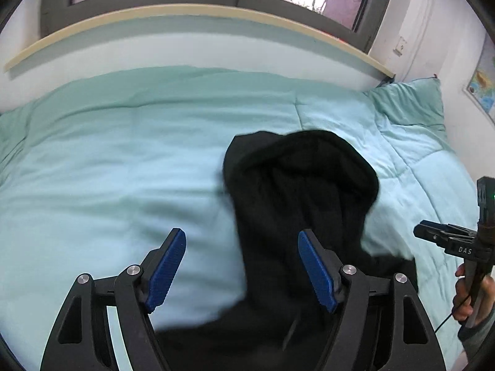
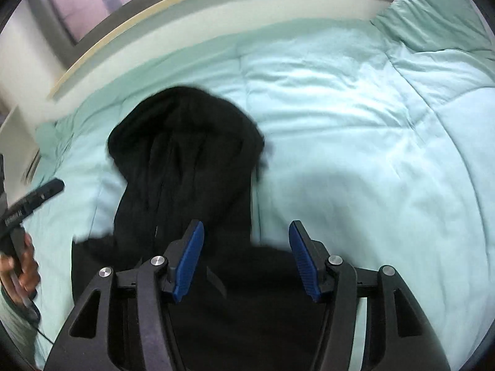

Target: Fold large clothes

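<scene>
A black hooded garment (image 1: 297,191) lies crumpled on the light teal bed cover (image 1: 108,170), hood end away from me. My left gripper (image 1: 241,238) is open and empty, held above the garment's left edge. In the right wrist view the garment (image 2: 188,160) lies left of centre on the cover (image 2: 355,123). My right gripper (image 2: 246,230) is open and empty, above the garment's near part. Each gripper also shows at the edge of the other view, held in a hand: the right one (image 1: 448,238) and the left one (image 2: 34,198).
A teal pillow (image 1: 408,102) lies at the bed's far right corner. A pale wooden ledge (image 1: 185,15) and a window run behind the bed. A wall with a map (image 1: 482,83) stands to the right.
</scene>
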Available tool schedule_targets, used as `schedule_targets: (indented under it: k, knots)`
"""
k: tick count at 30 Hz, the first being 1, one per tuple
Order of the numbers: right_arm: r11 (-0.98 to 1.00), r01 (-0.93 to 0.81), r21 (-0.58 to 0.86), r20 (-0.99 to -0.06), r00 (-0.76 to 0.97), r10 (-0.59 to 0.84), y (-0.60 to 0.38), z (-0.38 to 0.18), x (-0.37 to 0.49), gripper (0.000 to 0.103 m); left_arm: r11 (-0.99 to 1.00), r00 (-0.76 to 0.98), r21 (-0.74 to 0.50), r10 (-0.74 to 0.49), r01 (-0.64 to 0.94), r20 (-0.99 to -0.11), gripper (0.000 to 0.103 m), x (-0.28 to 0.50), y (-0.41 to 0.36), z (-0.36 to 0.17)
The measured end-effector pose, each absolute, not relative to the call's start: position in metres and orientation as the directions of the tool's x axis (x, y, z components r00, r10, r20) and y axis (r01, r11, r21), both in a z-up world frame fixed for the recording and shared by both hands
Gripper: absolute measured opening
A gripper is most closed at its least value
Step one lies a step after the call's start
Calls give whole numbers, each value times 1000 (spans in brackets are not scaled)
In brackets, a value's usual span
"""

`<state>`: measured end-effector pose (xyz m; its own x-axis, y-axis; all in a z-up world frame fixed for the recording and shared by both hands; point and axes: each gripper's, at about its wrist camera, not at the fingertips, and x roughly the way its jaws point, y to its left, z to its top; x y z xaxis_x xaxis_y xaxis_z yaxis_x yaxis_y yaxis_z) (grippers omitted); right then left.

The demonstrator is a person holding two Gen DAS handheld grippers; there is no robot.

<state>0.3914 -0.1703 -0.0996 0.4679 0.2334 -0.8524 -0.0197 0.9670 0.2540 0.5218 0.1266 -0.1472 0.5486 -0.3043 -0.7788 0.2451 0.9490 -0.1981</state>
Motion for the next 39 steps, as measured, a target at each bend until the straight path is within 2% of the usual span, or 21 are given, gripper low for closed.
schedule_targets:
  k: [6, 10, 11, 12, 13, 16, 20, 22, 24, 26, 27, 28, 31, 32, 33, 34, 37, 39]
  knots:
    - [966, 13, 260, -857, 464, 225, -163, -138, 448, 61, 956, 469, -169, -266, 238, -842, 76, 580, 108, -197]
    - [957, 11, 290, -863, 434, 257, -156, -165, 472, 61, 958, 483, -188, -272, 216, -832, 74, 595, 103, -212]
    - [956, 12, 294, -866, 426, 261, -152, -170, 478, 60, 960, 493, -188, -268, 205, -828, 55, 600, 104, -212]
    - [957, 18, 288, -871, 420, 254, -150, -174, 482, 50, 962, 493, -192, -265, 195, -829, 22, 607, 105, -212]
    - [962, 25, 273, -879, 412, 239, -150, -177, 485, 25, 964, 489, -197, -261, 178, -833, 11, 611, 109, -213]
    - [963, 36, 268, -861, 457, 223, -162, -164, 479, 11, 945, 519, -297, -324, 137, -791, 10, 608, 137, -200]
    - [966, -40, 255, -807, 542, 235, -165, -136, 443, 10, 917, 563, -373, -385, 143, -731, 14, 571, 167, -184]
    - [976, -62, 210, -831, 515, 211, -154, -152, 443, 10, 891, 488, -448, -427, 80, -761, 14, 579, 182, -216]
    - [978, -56, 201, -887, 412, 206, -147, -198, 457, 10, 889, 371, -458, -421, -15, -828, 16, 597, 191, -275]
    - [969, -37, 243, -912, 331, 241, -148, -235, 466, 10, 842, 314, -537, -496, -54, -810, 17, 604, 198, -315]
    - [964, -26, 264, -909, 327, 258, -150, -242, 466, 11, 825, 326, -564, -522, -41, -788, 18, 604, 203, -316]
    - [957, -16, 291, -901, 333, 279, -155, -240, 465, 13, 815, 328, -579, -539, -33, -776, 20, 604, 206, -312]
    - [939, -2, 343, -881, 348, 322, -169, -226, 457, 27, 834, 337, -551, -524, 19, -782, 43, 594, 212, -293]
    - [943, -8, 334, -879, 357, 315, -173, -217, 451, 31, 867, 360, -496, -480, 55, -800, 54, 584, 214, -280]
    - [945, -19, 325, -878, 365, 309, -176, -208, 444, 38, 893, 374, -442, -439, 83, -817, 61, 573, 216, -270]
    - [945, -34, 325, -874, 371, 314, -180, -198, 436, 42, 906, 384, -410, -417, 104, -824, 61, 563, 219, -261]
    - [944, -89, 316, -858, 398, 325, -183, -166, 421, 44, 927, 449, -353, -371, 128, -813, 61, 545, 232, -226]
    - [948, -132, 291, -842, 435, 319, -178, -143, 426, 44, 918, 544, -369, -384, 142, -746, 62, 547, 235, -187]
